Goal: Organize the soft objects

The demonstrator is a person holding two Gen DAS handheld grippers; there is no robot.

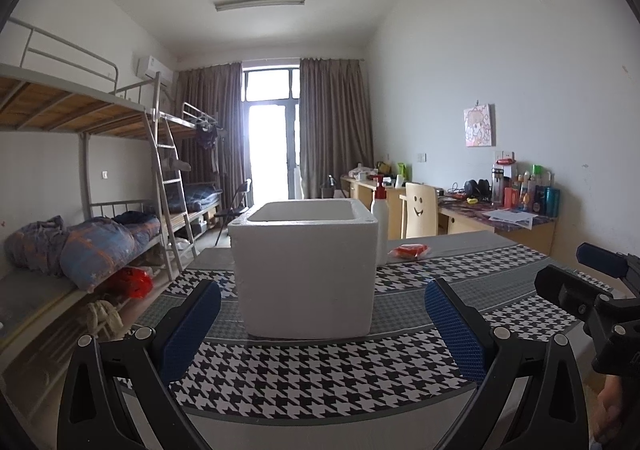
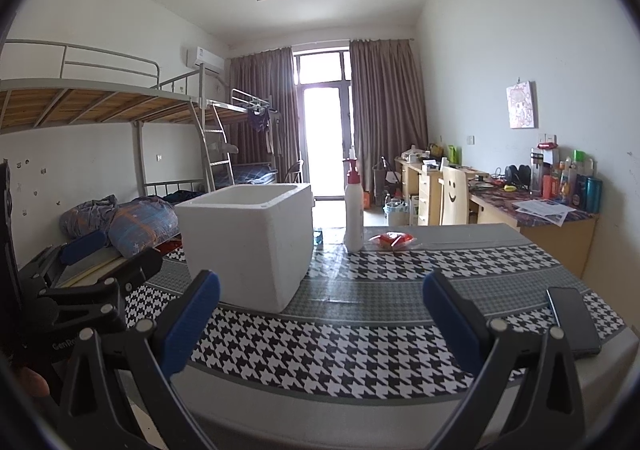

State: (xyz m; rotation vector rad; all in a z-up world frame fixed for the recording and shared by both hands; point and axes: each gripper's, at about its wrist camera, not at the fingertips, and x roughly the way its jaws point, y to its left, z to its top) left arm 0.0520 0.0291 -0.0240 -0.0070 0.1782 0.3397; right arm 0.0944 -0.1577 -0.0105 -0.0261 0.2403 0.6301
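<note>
Blue-padded fingers of the left claw and right claw gape wide and empty, held level side by side just over the near edge of the tabletop. Both aim at the open white foam box, probably the bin. A red soft packet lies behind, beside the pump bottle.

both wrist views face the foam box from nearby.

A shared dormitory room, metal bunk beds with ladder, study desks along wall, curtains, air conditioner
</note>
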